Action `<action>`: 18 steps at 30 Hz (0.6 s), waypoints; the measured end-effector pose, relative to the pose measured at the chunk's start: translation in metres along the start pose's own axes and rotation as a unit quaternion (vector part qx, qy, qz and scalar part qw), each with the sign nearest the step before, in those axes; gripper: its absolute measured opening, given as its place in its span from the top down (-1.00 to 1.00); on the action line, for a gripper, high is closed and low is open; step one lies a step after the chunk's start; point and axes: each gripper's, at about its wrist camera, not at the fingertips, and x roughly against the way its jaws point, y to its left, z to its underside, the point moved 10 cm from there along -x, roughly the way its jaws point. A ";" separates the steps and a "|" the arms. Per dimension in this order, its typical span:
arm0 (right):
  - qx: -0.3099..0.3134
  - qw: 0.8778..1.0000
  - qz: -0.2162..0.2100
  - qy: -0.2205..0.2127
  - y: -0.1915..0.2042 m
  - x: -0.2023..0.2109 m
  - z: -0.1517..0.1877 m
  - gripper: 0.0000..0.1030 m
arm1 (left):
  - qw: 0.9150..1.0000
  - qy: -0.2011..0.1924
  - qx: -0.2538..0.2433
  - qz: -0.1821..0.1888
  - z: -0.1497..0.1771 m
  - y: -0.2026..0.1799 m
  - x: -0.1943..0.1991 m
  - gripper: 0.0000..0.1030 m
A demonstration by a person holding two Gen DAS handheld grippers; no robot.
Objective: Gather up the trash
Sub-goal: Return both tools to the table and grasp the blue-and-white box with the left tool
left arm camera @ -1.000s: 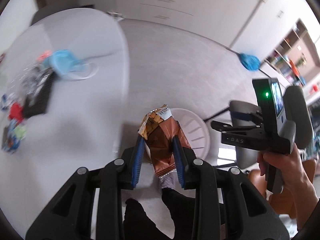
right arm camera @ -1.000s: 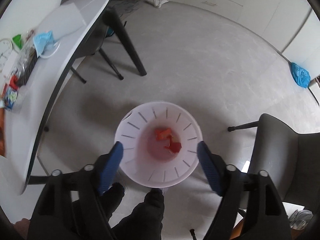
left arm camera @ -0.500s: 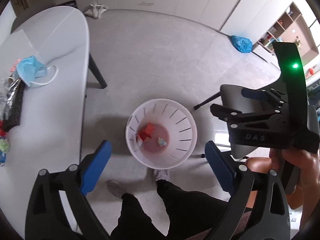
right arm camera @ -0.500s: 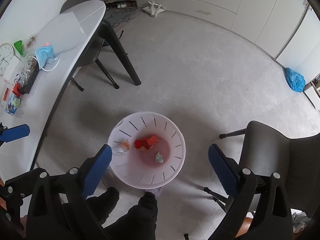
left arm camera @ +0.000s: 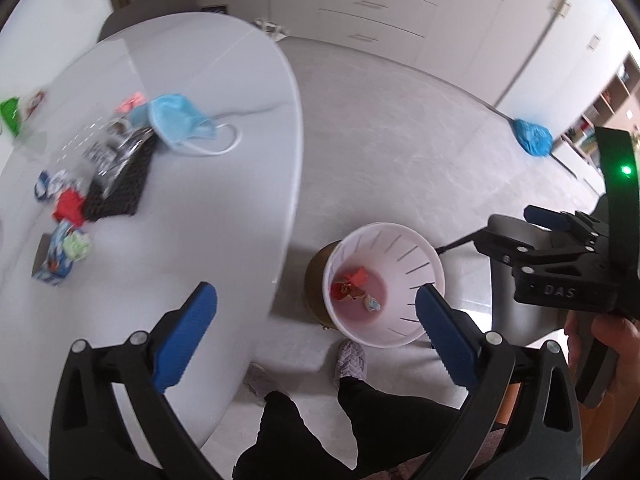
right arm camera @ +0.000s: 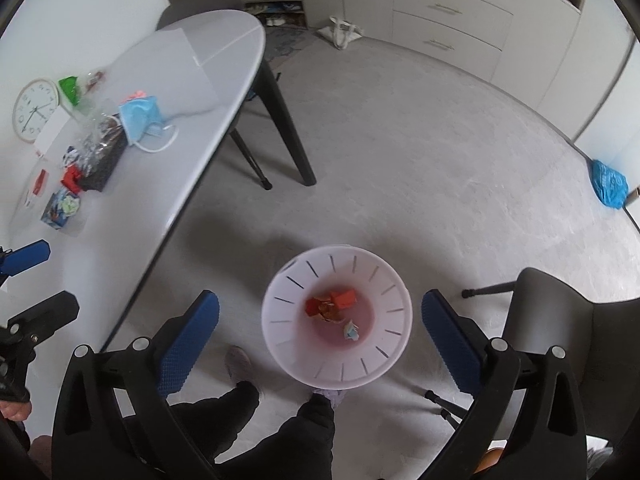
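A white slotted trash bin [left arm camera: 384, 284] stands on the floor beside the white table [left arm camera: 224, 208]; it also shows in the right wrist view [right arm camera: 338, 316]. Red and brown wrappers [right arm camera: 332, 305] lie in its bottom. My left gripper [left arm camera: 316, 332] is open and empty, above the table edge and the bin. My right gripper [right arm camera: 320, 340] is open and empty, above the bin. On the table lie a blue face mask [left arm camera: 178, 122], a black tray [left arm camera: 120, 190], a red wrapper [left arm camera: 70, 208] and a small blue box [left arm camera: 58, 254].
A grey chair [right arm camera: 560, 320] stands right of the bin. The person's legs and slippers [left arm camera: 352, 360] are just below the bin. A wall clock [right arm camera: 36, 110] lies on the table's far side. A blue bag [right arm camera: 608, 184] sits on the floor at the far right.
The left gripper opened and dropped the brown wrapper into the bin, then swung left over the table. The right gripper opened wider and rose a little above the bin.
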 end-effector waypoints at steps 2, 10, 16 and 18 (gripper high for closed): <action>0.006 1.000 -0.004 -0.002 0.010 0.002 -0.002 -0.95 | 1.000 -0.001 0.012 -0.003 0.003 0.011 0.004 -0.85; 0.036 0.999 -0.025 -0.006 0.061 0.005 -0.007 -0.95 | 0.999 -0.011 0.049 -0.016 0.017 0.055 0.018 -0.85; 0.060 0.997 -0.043 -0.007 0.102 0.005 -0.010 -0.95 | 0.996 -0.013 0.082 -0.030 0.029 0.094 0.023 -0.85; 0.069 0.997 -0.046 -0.007 0.114 0.006 -0.011 -0.95 | 0.995 -0.014 0.092 -0.035 0.034 0.106 0.025 -0.85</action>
